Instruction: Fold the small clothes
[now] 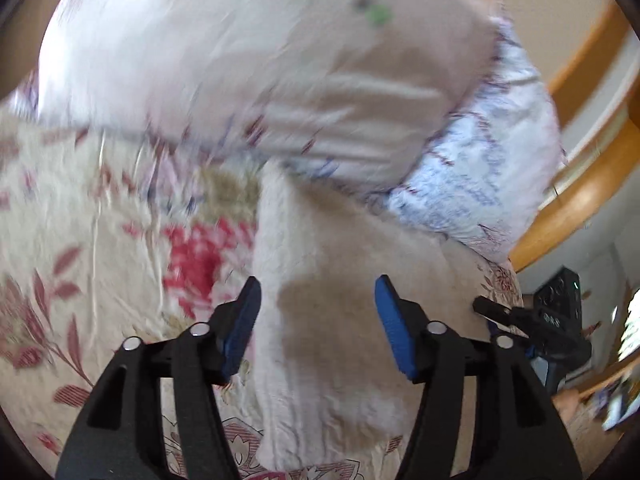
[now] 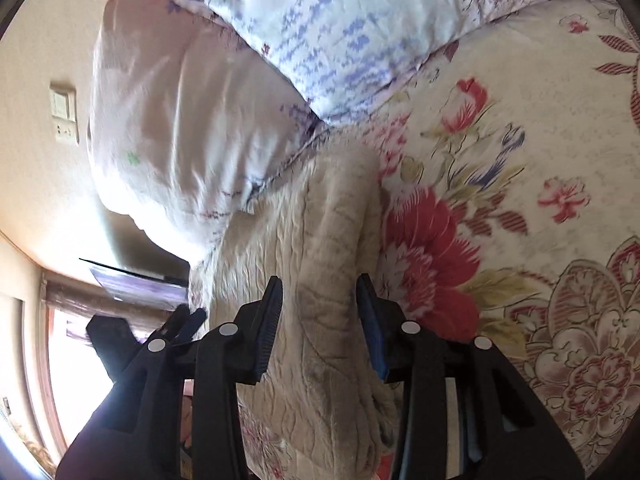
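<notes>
A cream knitted garment [image 1: 340, 280] lies on a floral bedsheet [image 1: 100, 220], running from near the pillows toward me. My left gripper [image 1: 316, 320] is open, its blue-padded jaws apart over the garment's near part. In the right wrist view the same garment [image 2: 304, 264] lies in a thick folded strip. My right gripper [image 2: 318, 320] is open, with its jaws on either side of a raised fold of the knit. I cannot tell whether the pads touch the cloth. The other gripper shows at the edge of each view [image 1: 520, 320] [image 2: 176, 324].
A pale pink pillow [image 1: 240, 60] and a blue-patterned pillow [image 1: 480, 168] lie at the head of the bed, against the garment's far end. A wooden headboard [image 1: 580, 184] curves at the right. A wall switch [image 2: 64, 112] and a window [image 2: 68, 352] are at the left.
</notes>
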Motion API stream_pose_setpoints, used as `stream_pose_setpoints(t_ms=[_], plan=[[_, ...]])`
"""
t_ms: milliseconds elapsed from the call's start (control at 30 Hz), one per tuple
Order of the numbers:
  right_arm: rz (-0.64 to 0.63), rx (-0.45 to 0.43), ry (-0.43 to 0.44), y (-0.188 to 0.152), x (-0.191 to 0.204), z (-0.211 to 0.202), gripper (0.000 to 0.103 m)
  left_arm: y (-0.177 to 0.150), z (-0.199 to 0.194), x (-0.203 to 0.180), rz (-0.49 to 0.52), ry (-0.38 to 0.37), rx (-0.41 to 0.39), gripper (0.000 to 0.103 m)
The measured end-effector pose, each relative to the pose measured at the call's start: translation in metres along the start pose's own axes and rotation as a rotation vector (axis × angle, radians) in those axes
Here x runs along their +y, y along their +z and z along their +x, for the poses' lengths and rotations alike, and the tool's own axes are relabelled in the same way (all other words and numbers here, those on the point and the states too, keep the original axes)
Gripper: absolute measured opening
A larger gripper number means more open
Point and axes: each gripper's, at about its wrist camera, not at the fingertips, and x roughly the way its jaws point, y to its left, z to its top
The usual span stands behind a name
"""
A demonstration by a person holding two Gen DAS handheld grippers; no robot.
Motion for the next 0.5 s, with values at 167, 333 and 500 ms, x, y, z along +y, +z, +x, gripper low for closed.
stream_pose_setpoints(t_ms=[167, 333, 500], plan=[[-0.126, 0.01, -0.115, 0.0, 0.024, 0.015, 0.016, -0.005, 0.012, -0.037, 0.161, -0.005, 0.044, 0.062], [-0.164, -0.028, -0.244, 0.013, 0.027, 0.016, 0.011, -0.017, 0.032, -0.049, 0.193, 0.005, 0.107, 0.062], [-0.189, -0.001, -0.333, 0.011, 0.015, 0.03, 0.012, -0.026, 0.048, -0.054, 0.229, 0.07, 0.153, 0.062]])
